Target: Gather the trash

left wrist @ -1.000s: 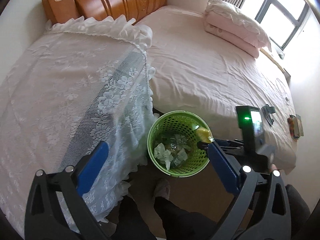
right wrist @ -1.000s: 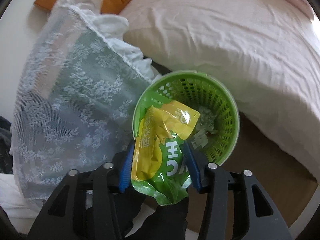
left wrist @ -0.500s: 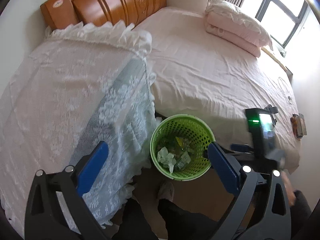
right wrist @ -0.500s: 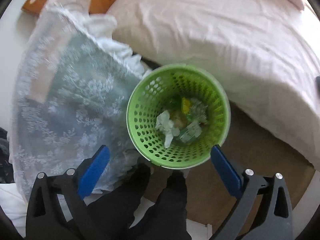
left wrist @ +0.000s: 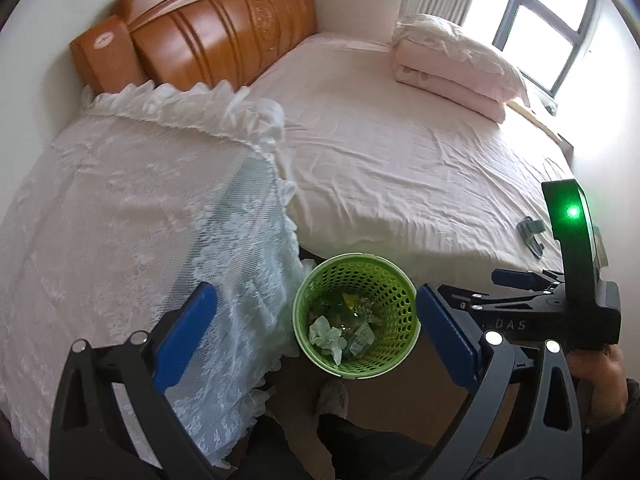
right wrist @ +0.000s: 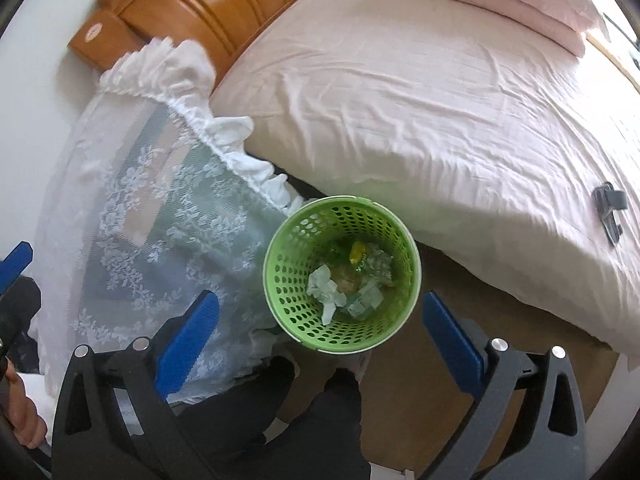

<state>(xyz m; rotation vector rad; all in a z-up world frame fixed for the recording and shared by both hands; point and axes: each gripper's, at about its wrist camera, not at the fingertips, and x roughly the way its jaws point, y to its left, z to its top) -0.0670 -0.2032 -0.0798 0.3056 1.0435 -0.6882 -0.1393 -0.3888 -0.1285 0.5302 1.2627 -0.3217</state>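
Note:
A green perforated trash basket [left wrist: 356, 314] [right wrist: 342, 276] stands on the floor between the bed and a lace-covered stand. It holds crumpled white tissue [right wrist: 325, 285], clear wrappers and the yellow-green snack bag [right wrist: 357, 251]. My left gripper [left wrist: 316, 334] is open and empty, above and in front of the basket. My right gripper [right wrist: 320, 330] is open and empty, right above the basket's near rim. The right gripper's body shows in the left wrist view [left wrist: 560, 312].
A bed with a pink sheet [left wrist: 400, 160] and wooden headboard [left wrist: 208, 36] lies behind the basket. A white lace cloth [left wrist: 140, 220] covers the stand at left. A small grey object [right wrist: 610, 208] lies on the bed's right side. Folded pink bedding [left wrist: 452, 68] sits by the window.
My right gripper opened and let the yellow-green snack bag drop into the basket. Both grippers have since pulled up and back from the basket.

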